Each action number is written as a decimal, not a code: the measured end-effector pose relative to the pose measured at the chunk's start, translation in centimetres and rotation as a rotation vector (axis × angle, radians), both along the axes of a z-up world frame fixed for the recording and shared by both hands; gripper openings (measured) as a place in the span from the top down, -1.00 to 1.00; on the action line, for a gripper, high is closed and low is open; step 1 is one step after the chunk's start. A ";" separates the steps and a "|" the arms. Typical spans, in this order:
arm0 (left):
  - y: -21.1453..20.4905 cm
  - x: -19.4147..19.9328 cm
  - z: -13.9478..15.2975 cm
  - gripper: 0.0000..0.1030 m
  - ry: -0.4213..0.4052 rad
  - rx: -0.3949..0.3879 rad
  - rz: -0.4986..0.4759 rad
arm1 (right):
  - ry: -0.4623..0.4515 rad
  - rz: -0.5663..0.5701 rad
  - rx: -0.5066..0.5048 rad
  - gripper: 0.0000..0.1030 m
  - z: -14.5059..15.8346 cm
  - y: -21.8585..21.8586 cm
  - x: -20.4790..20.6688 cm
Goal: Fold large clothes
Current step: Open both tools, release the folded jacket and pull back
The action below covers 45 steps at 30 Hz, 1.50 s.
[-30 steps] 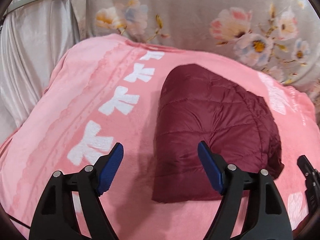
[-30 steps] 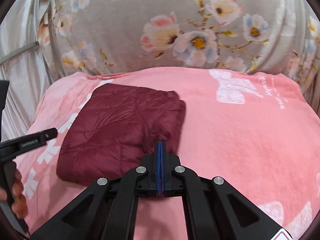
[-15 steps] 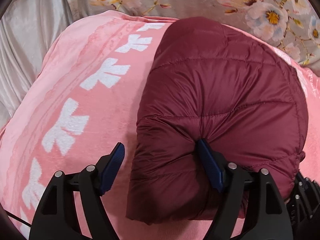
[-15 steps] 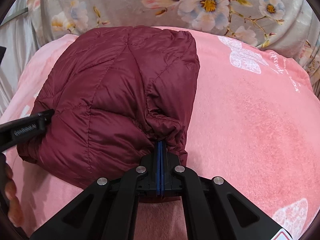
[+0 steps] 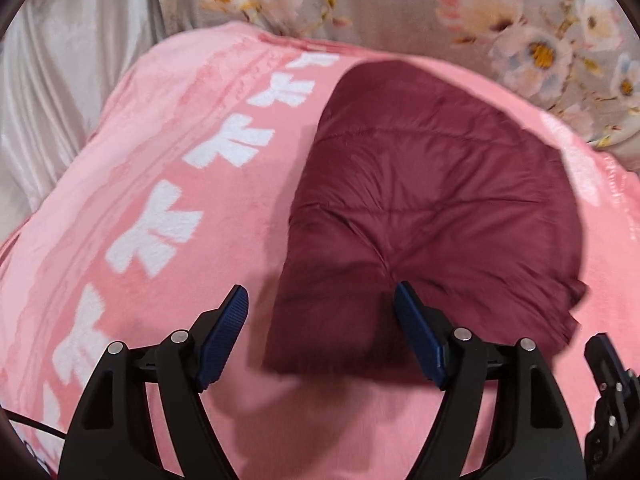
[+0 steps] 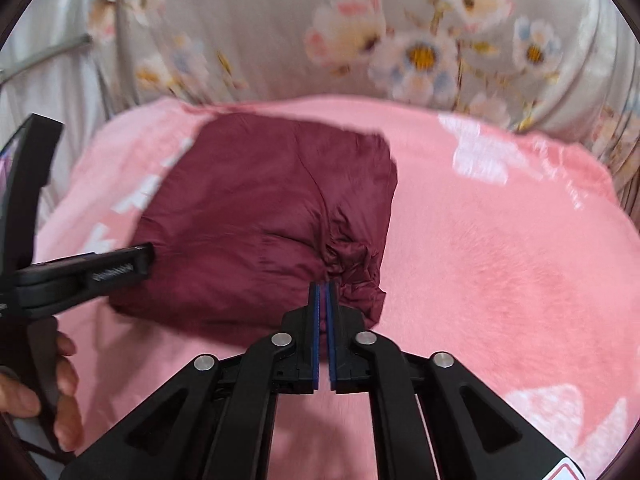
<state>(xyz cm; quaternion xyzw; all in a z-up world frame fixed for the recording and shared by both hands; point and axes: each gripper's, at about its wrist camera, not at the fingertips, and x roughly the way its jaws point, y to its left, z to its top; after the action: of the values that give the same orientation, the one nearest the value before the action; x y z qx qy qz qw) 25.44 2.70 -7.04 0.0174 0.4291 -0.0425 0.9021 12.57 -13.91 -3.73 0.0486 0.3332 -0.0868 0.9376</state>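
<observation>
A dark red quilted jacket lies folded into a thick bundle on a pink blanket. My left gripper stands wide open at the bundle's near edge. Its right pad touches the fabric, and the near left corner lies between the fingers. In the right wrist view, the jacket has a crumpled corner just beyond my right gripper. Those jaws are opening: a thin gap shows between the blue pads, with nothing in it. The left gripper's finger rests against the jacket's left side.
Grey floral fabric rises behind the blanket, and pale satin cloth lies to the left. A person's hand holds the left gripper's handle. The right gripper's tip shows at the right edge. Bare pink blanket stretches right of the jacket.
Half a second ago the jacket filled both views, with the right gripper shut on its bunched corner. Now both grippers have drawn back, the corner is let go and the right pads have parted slightly.
</observation>
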 end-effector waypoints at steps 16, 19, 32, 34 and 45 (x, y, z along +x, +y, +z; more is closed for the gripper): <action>1.6 -13.5 4.0 -0.61 -0.119 0.004 -0.028 | -0.055 -0.021 0.051 0.54 2.3 0.9 -12.4; 1.7 -14.6 3.6 -0.61 -0.125 -0.004 -0.030 | -0.060 -0.029 0.042 0.54 1.9 0.8 -13.6; 1.5 -17.2 2.9 -0.63 -0.147 -0.007 -0.036 | -0.123 0.009 -0.013 -0.07 1.8 1.3 -16.4; 1.4 -17.3 2.8 -0.64 -0.147 -0.004 -0.034 | -0.116 -0.002 -0.042 -0.07 1.6 1.5 -16.0; 0.9 -17.8 2.6 -0.71 -0.160 0.026 -0.035 | -0.081 -0.040 -0.014 -0.07 0.8 1.7 -15.1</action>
<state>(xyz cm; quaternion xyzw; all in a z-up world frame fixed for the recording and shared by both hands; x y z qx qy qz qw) 7.66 3.61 -4.48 0.0399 0.3558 -0.0512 0.9323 -2.53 -12.18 -2.92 0.0520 0.2932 -0.1059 0.9487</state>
